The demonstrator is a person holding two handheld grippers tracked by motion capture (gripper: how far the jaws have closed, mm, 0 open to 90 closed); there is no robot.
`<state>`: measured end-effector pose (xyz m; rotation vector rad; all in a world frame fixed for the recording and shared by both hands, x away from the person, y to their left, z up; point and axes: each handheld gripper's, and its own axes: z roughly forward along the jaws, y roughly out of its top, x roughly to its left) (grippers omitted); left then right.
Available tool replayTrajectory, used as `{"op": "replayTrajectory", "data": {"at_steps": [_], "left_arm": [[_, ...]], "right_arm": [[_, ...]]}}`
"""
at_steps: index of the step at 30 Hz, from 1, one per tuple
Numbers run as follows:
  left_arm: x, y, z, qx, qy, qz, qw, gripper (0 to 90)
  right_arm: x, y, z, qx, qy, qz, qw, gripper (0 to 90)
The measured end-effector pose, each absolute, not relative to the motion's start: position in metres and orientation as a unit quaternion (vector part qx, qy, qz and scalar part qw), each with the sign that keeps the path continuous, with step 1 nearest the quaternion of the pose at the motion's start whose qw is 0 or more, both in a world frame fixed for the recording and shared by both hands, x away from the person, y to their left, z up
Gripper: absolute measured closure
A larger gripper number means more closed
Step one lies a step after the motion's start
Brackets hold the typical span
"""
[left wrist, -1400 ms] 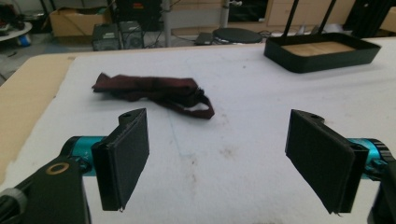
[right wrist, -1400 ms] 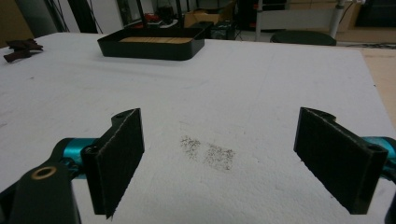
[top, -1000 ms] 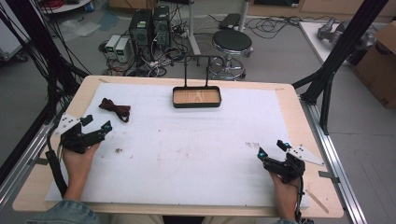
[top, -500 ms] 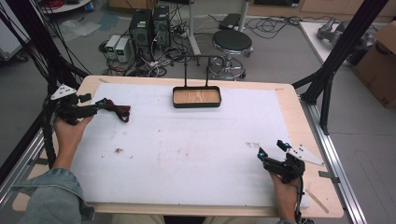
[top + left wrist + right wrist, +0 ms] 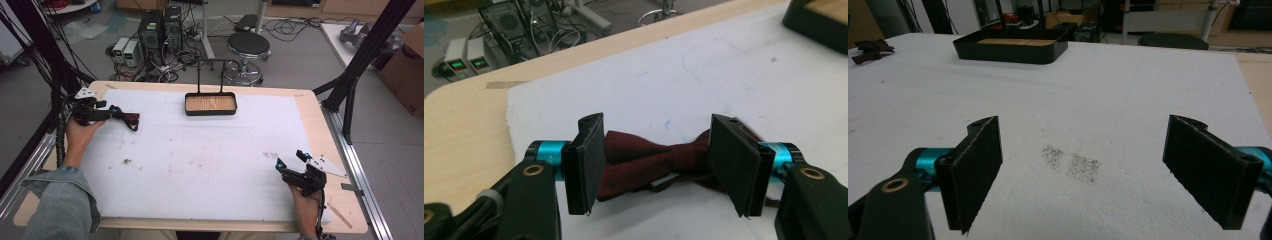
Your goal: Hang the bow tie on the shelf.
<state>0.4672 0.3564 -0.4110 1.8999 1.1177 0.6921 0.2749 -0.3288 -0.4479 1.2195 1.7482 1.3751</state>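
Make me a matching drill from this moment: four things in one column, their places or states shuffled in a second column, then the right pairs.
Things
1. bow tie
2. tray
3. left gripper
4. right gripper

Places or states
A. open over a bare, smudged patch at the table's near right
B. far centre of the table, wooden bottom showing
C. open, with its jaws on either side of the dark red cloth
D. lying on the white mat near the far left corner

Pairs: 1-D, 2-B, 3-C, 4-A
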Motion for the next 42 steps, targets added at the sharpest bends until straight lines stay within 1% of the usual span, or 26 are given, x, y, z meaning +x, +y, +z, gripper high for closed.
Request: {"op": "replayTrajectory", "data": {"at_steps": [6,7,13,20,24,26,27,28,35,36,37,41,42], "left_arm": [[0.475,0.357,-0.417,0.778,0.422,0.264,0.382,45.7],[0.476,0.357,-0.417,0.783,0.417,0.264,0.379,47.7],[0.483,0.354,-0.422,0.816,0.39,0.255,0.341,47.8],[0.491,0.35,-0.428,0.836,0.374,0.257,0.309,48.1],[0.493,0.351,-0.429,0.838,0.373,0.253,0.308,49.3],[0.493,0.351,-0.43,0.84,0.37,0.249,0.309,52.1],[0.493,0.351,-0.43,0.842,0.368,0.249,0.307,52.1],[0.494,0.35,-0.432,0.847,0.361,0.249,0.3,55.2],[0.492,0.35,-0.435,0.855,0.349,0.257,0.285,65.0],[0.491,0.349,-0.435,0.855,0.348,0.258,0.285,68.4],[0.491,0.349,-0.435,0.856,0.347,0.26,0.281,68.4],[0.488,0.347,-0.433,0.857,0.345,0.266,0.275,82.0],[0.488,0.347,-0.432,0.857,0.348,0.262,0.276,82.0]], "right_arm": [[0.275,-0.329,-0.448,0.459,0.658,0.517,0.298,15.1],[0.275,-0.329,-0.448,0.459,0.658,0.517,0.298,15.1],[0.275,-0.329,-0.448,0.46,0.658,0.517,0.298,15.0],[0.275,-0.329,-0.448,0.46,0.657,0.517,0.299,15.1],[0.275,-0.329,-0.448,0.46,0.657,0.516,0.299,15.1],[0.275,-0.329,-0.448,0.461,0.657,0.516,0.299,15.1],[0.275,-0.329,-0.448,0.461,0.657,0.516,0.299,15.1],[0.275,-0.329,-0.448,0.462,0.657,0.516,0.299,15.1],[0.275,-0.329,-0.448,0.464,0.656,0.516,0.298,15.1],[0.275,-0.329,-0.448,0.463,0.656,0.516,0.299,15.1],[0.275,-0.329,-0.448,0.463,0.656,0.516,0.299,15.1],[0.275,-0.329,-0.448,0.464,0.655,0.516,0.298,15.1],[0.275,-0.329,-0.448,0.464,0.655,0.516,0.298,15.1]]}}
